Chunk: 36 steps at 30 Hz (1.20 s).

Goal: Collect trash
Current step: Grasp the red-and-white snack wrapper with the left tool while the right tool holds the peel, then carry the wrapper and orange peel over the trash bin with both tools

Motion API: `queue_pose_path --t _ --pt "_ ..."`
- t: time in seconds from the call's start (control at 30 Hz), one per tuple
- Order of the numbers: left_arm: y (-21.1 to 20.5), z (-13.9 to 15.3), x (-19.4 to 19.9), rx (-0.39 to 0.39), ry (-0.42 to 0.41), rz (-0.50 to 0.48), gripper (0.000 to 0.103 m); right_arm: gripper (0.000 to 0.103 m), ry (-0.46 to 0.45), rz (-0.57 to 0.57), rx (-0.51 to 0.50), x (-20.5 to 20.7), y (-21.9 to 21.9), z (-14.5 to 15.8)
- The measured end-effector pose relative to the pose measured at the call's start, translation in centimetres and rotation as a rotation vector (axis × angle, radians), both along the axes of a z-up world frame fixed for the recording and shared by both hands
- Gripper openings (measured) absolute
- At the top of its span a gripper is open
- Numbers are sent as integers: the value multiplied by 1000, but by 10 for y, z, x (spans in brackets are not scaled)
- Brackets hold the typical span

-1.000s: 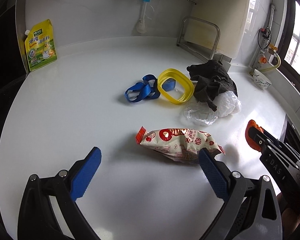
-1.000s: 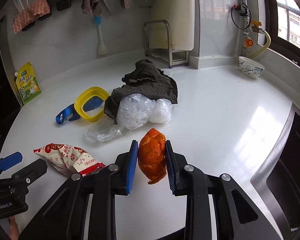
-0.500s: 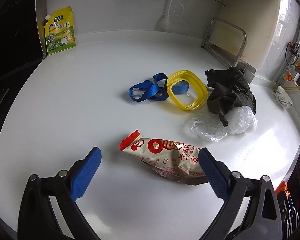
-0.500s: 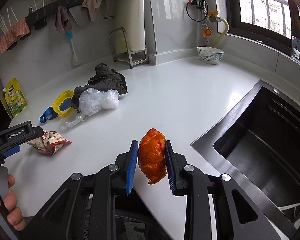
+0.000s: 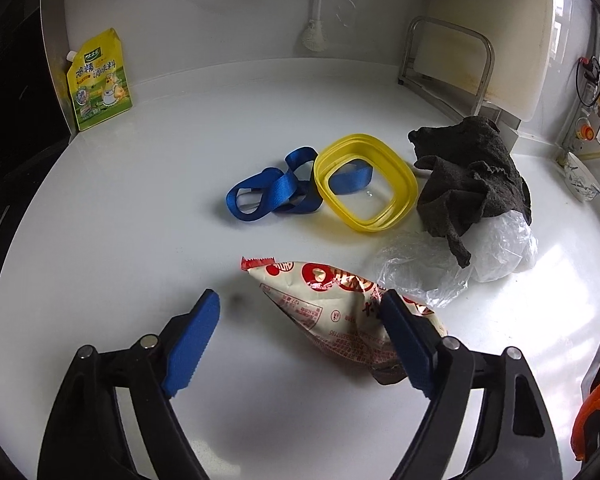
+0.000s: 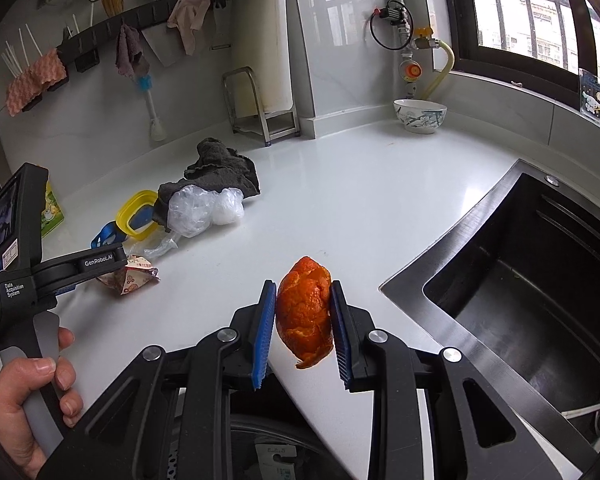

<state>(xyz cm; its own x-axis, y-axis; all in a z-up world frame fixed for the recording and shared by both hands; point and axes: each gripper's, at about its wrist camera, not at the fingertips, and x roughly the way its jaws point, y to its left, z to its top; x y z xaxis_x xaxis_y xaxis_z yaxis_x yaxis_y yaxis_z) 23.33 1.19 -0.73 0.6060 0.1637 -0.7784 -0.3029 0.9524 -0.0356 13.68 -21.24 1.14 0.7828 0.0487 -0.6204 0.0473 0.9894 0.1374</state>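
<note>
A red-and-white snack wrapper (image 5: pixel 340 312) lies crumpled on the white counter (image 5: pixel 120 240). My left gripper (image 5: pixel 300 308) is low over it and its jaws are closing. The wrapper sits between them against the right pad, while the left pad stands clear of it. In the right wrist view the same gripper (image 6: pixel 80 268) is held by a hand (image 6: pixel 24 392) over the wrapper (image 6: pixel 130 278). My right gripper (image 6: pixel 302 286) is shut on an orange peel (image 6: pixel 306 320), held above the counter's front edge beside the sink (image 6: pixel 520 300).
Behind the wrapper lie a blue strap (image 5: pixel 276 192), a yellow ring lid (image 5: pixel 364 184), a dark cloth (image 5: pixel 468 172) and clear plastic bags (image 5: pixel 420 268). A yellow pouch (image 5: pixel 98 80) leans at the back left. A bowl (image 6: pixel 420 116) stands near the window.
The left gripper moved in over the wrapper and its jaws narrowed. The right gripper swung with the peel from the counter's middle to the front edge by the sink.
</note>
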Motion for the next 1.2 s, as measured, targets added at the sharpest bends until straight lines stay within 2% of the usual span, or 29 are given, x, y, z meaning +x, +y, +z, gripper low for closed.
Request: queue_pose_path --t 0.1,0.17,0.27,0.3,0.57,0.83,1.2 --pt "-1 -2 6 -23 14 -45 46 26 1 0 4 -1 1 0" --pt "-4 -1 7 -20 13 -68 42 26 3 0 12 -2 0 0" --pt "0 0 3 -69 7 -103 38 26 5 2 15 -3 2 0" --pt "1 0 2 -86 5 -118 29 26 6 3 14 -5 3 0" --pt "3 16 -28 -105 -25 -227 29 26 17 24 22 -18 13 -1" --pt "1 34 -74 -70 -58 -321 29 26 17 33 22 -41 22 2" --pt "-18 46 -150 -31 -102 -448 29 26 15 30 -8 -93 30 4"
